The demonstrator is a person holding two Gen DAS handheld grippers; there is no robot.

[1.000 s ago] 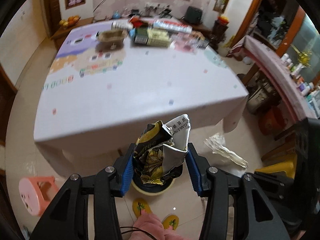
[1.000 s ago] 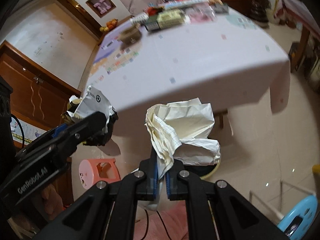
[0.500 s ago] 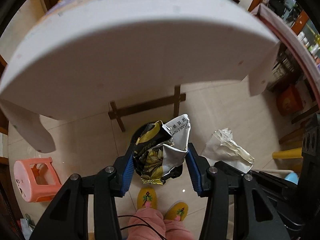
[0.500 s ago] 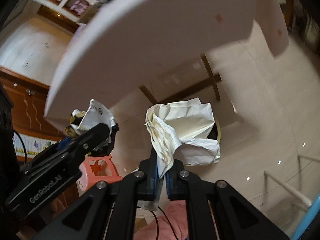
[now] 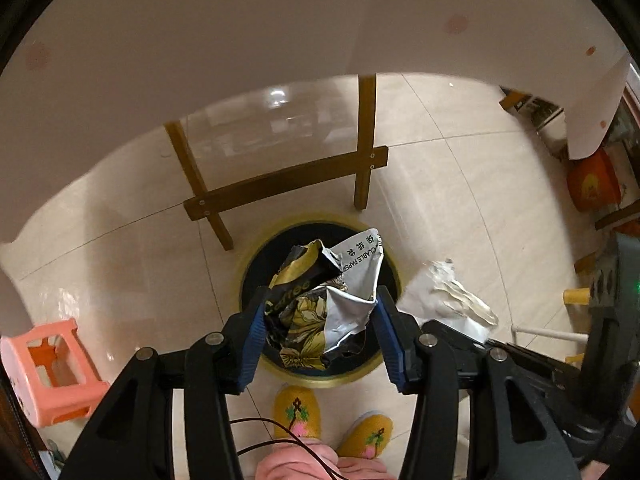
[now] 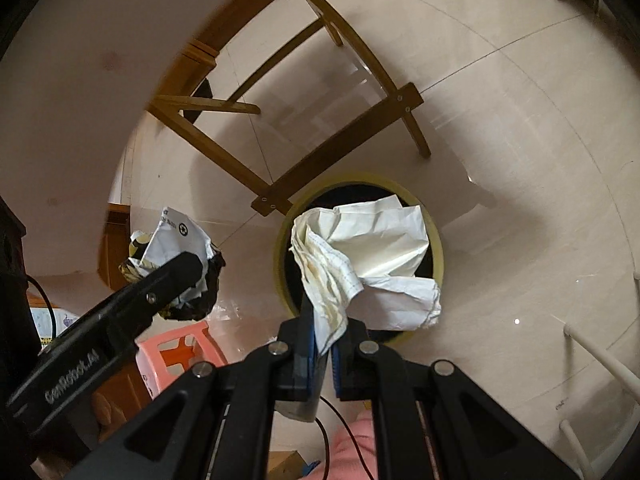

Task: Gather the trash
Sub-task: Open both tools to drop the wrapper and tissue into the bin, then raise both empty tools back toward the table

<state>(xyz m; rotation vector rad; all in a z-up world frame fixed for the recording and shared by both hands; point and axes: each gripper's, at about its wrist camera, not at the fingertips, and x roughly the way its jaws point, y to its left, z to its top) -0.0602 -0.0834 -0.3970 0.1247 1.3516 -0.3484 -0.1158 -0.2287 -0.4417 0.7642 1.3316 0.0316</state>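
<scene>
Jaws: your left gripper [image 5: 320,320] is opening around the wrapper [image 5: 324,304]; right pinches paper [image 6: 368,264]; bin [image 5: 316,236] directly below both.

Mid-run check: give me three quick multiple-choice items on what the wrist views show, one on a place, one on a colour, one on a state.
1. Where does the bin stand?
A. on the table
B. on the floor by the wooden table legs
C. on a chair

2. What colour is the plastic stool?
A. pink
B. blue
C. green

3. What state are the right tongs in?
A. open and empty
B. shut on a bottle
C. shut on the crumpled white paper

Answers:
1. B, its yellow rim sits on the tiles beside the crossbar.
2. A, it shows pink in both views.
3. C, the paper is pinched between the closed pads.
</scene>
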